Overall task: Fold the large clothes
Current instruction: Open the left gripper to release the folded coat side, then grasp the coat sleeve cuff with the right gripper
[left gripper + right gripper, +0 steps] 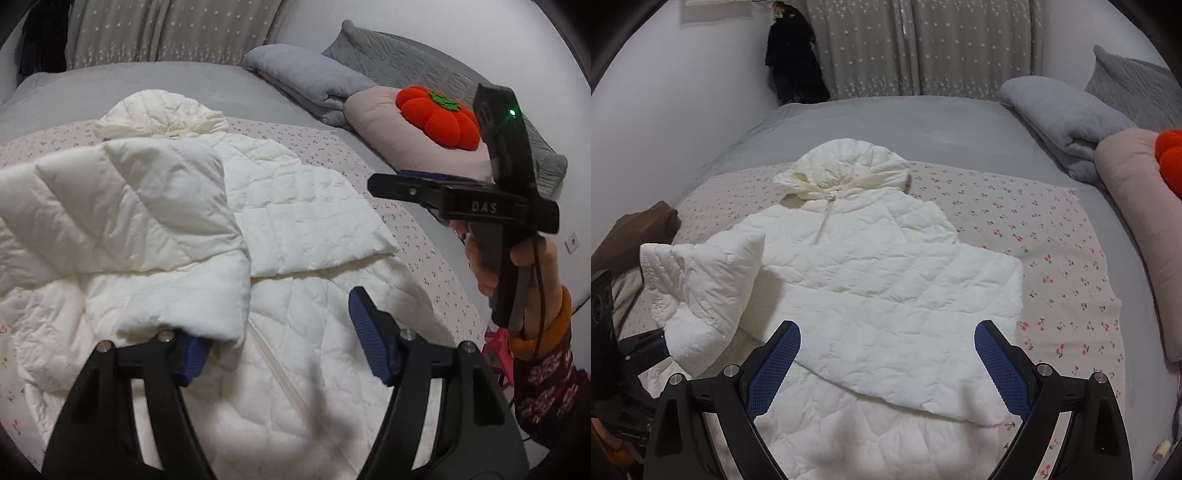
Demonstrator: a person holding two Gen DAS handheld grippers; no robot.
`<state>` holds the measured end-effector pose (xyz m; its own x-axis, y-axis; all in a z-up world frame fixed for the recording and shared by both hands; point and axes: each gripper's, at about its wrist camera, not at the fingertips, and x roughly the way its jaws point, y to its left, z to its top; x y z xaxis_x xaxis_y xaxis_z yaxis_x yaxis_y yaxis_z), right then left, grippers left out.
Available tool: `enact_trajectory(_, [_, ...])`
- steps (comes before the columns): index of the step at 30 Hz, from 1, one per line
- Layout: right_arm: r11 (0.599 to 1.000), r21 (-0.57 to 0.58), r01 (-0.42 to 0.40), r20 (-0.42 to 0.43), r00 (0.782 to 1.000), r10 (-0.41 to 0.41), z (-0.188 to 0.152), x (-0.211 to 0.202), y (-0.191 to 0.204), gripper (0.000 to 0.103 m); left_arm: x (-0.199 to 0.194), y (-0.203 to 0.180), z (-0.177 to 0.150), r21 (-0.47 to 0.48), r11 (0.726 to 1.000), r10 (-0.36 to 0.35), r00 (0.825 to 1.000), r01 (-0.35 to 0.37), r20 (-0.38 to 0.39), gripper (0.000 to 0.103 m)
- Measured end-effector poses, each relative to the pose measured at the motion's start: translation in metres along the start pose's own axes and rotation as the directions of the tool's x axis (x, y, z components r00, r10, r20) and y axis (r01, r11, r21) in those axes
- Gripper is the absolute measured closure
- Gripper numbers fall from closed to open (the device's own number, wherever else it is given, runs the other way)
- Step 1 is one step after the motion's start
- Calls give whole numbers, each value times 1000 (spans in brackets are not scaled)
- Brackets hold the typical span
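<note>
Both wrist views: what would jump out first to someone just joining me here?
A white quilted hooded jacket fills the middle of the bed, lying on a cherry-print sheet. Its left sleeve is draped over the left gripper, which looks open, while its right sleeve lies folded across the front. A bright orange pumpkin cushion sits on a pillow at the right.

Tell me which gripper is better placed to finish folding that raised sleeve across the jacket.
Left, probably. The raised sleeve drapes over the left gripper, its cuff on one finger though the jaws stand open. The right gripper hangs open and empty above the already folded sleeve.
</note>
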<state>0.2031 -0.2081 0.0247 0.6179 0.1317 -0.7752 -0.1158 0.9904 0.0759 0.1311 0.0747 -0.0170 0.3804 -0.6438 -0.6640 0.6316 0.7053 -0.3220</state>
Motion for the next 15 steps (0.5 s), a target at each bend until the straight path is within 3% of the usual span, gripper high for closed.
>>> enact_trajectory(5, [987,-147,-63,33,997,68,7,-13,60,6,-55,21,-8,-22,999,34,998,-32,56,30])
enact_trajectory(9, [964,-235,-121,47,990,136,9,-21,101,6,-88,57,-12,-86,990,123,987,-114,100,27])
enact_trajectory(11, [951,-256,-172,37,982,188,8,-24,120,6,-96,74,-13,-116,973,210,971,-197,115,23])
enact_trajectory(13, [936,-273,-221,3,973,230,5,-22,141,6,-101,89,-14,-142,944,314,941,-297,125,20])
enact_trajectory(15, [923,-278,-266,-43,963,264,0,-15,162,6,-103,103,-15,-178,919,377,917,-353,131,18])
